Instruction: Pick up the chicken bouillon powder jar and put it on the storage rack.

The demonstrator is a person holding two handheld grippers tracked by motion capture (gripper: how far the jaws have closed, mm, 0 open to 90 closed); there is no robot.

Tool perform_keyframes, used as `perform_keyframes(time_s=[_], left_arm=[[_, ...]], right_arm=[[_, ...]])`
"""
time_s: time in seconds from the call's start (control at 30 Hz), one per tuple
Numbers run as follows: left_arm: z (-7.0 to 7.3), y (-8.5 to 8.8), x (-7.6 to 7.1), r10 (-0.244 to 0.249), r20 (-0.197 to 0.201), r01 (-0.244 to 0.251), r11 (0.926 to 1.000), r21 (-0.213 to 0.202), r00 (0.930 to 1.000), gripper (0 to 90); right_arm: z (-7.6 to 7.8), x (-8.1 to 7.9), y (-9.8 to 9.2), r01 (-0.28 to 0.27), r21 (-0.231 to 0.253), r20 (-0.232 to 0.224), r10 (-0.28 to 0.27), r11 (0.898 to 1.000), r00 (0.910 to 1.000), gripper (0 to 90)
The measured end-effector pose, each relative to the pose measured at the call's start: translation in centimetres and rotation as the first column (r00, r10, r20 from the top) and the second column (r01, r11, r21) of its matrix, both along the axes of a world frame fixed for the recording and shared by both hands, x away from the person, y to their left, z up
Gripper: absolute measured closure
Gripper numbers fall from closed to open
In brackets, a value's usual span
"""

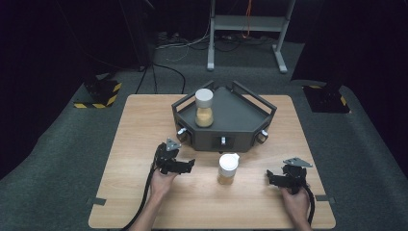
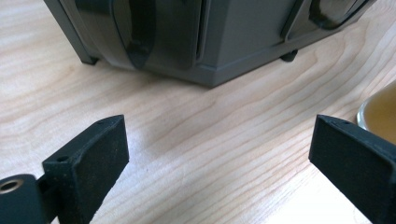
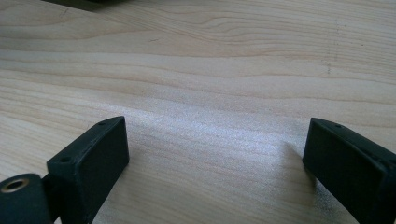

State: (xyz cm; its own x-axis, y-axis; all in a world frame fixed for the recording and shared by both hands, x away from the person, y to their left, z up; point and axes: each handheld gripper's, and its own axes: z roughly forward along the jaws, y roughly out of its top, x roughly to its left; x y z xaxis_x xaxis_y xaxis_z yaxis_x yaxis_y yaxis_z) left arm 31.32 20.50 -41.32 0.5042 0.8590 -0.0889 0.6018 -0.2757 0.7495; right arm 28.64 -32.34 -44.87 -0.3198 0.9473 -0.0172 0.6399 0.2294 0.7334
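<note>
A white-lidded jar (image 1: 227, 169) of yellowish contents stands upright on the wooden bench (image 1: 144, 125), long axis vertical, lid up, just in front of the dark grey tray (image 1: 260, 108). The left gripper (image 1: 185, 166) sits to its left, jaws wide apart and empty, pointing toward it. The right gripper (image 1: 272, 177) rests well to its right, jaws spread over bare wood. A second jar (image 1: 204, 108) stands in the tray.

White-lidded amber jar (image 1: 227, 169), dark grey tray (image 1: 250, 126), pale wood table (image 1: 144, 125).
</note>
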Motion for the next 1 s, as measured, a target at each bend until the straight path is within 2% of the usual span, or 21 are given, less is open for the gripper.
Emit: perform_keyframes(time_s=[0.3,0.53,0.83,1.0], left_arm=[[-1.5,-0.4,-0.3,0.018,-0.010,-0.018,0.9997,0.014,0.9998,4.4],[-2.1,-0.5,-0.7,0.041,-0.005,-0.041,0.9992,0.002,0.9992,4.0],[-2.9,-1.5,-1.0,0.027,-0.002,-0.027,0.9990,0.035,0.9996,3.6],[-3.2,-1.8,-1.0,0.030,-0.002,-0.030,0.9989,0.037,0.9995,3.5]], right_arm=[[0.0,0.0,0.0,0.000,0.000,0.000,0.000,1.000,1.0000,6.2],[0.0,0.0,0.0,0.001,0.000,0.000,-0.001,1.000,1.0000,6.2],[0.0,0.0,0.0,0.001,0.000,0.000,-0.001,1.000,1.0000,6.1],[0.0,0.0,0.0,0.001,0.000,-0.001,-0.001,1.000,1.0000,6.2]])
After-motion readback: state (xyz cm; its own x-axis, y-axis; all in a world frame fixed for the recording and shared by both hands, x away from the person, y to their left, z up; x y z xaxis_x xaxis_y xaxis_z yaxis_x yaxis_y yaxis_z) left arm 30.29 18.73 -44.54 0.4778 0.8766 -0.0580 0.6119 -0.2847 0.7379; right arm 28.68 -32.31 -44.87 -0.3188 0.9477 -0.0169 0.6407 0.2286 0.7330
